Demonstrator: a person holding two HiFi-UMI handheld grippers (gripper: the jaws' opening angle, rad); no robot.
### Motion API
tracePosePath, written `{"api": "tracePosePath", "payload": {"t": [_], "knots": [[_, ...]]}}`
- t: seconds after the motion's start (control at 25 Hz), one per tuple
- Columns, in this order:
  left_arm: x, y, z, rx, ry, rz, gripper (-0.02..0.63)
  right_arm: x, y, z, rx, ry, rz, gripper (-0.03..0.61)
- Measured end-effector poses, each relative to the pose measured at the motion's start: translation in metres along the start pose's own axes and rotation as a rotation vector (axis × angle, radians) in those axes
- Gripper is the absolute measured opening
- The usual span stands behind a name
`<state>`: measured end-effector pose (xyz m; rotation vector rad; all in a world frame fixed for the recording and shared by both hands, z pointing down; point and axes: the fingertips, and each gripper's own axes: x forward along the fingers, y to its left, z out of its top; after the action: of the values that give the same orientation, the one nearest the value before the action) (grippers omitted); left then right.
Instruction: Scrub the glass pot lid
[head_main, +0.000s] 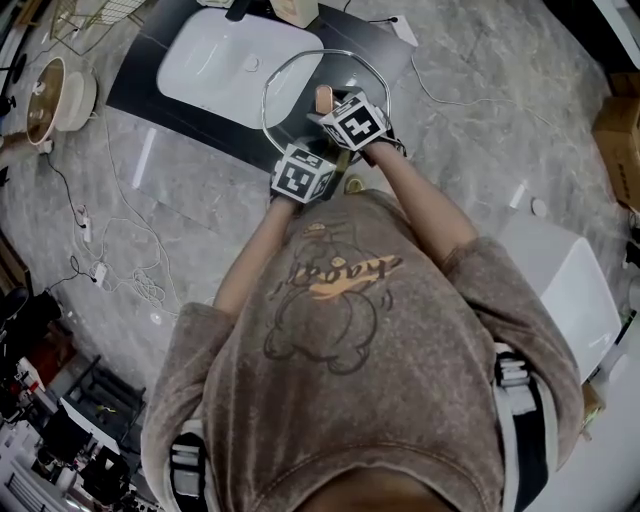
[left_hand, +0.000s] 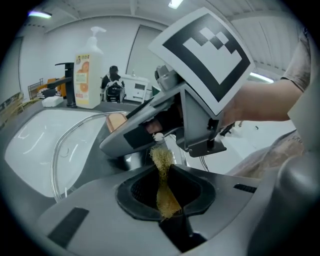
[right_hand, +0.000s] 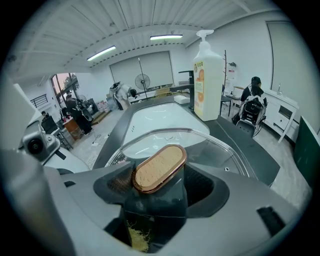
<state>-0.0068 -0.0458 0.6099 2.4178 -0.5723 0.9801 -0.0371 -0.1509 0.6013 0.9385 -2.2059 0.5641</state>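
1. Right now, your right gripper (right_hand: 156, 202) is clamped on the dark stem of the glass pot lid's (right_hand: 220, 150) knob (right_hand: 159, 169). The jaws stand wide, one pad on each side of the stem. The knob's oval, copper-rimmed top is tilted up toward the camera.
2. Your left gripper (left_hand: 166, 200) has its jaws pressed nearly together, pinching a thin strip of yellow fibre scrubber (left_hand: 161, 161).
3. The scrubber's frayed end pokes out toward 12 o'clock. It sits just under your right gripper and close to the lid's rim. You cannot tell whether it touches the glass.
4. In the head view, the lid lies at 12 o'clock from your two marker cubes. It overlaps the dark counter (head_main: 150, 85) and the near right edge of the white sink (head_main: 215, 65).
5. From the knob in the right gripper view, the soap bottle (right_hand: 207, 80) stands at 1 o'clock, well beyond the lid, on the counter beside the sink.
6. In the head view, a round pot (head_main: 48, 100) sits on the floor at 9 o'clock, well apart from the sink.
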Motion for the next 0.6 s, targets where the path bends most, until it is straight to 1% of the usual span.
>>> {"api": "tracePosePath", "payload": {"t": [0.16,0.6], "knots": [[-0.001,0.005,-0.005,0.036,0.014,0.031,0.066,0.000,0.000,0.001,-0.002,-0.001,0.002,0.301],[-0.030,0.047,-0.024,0.005,0.009,0.141,0.067,0.002,-0.002,-0.002,-0.006,-0.008,0.006,0.301]]}}
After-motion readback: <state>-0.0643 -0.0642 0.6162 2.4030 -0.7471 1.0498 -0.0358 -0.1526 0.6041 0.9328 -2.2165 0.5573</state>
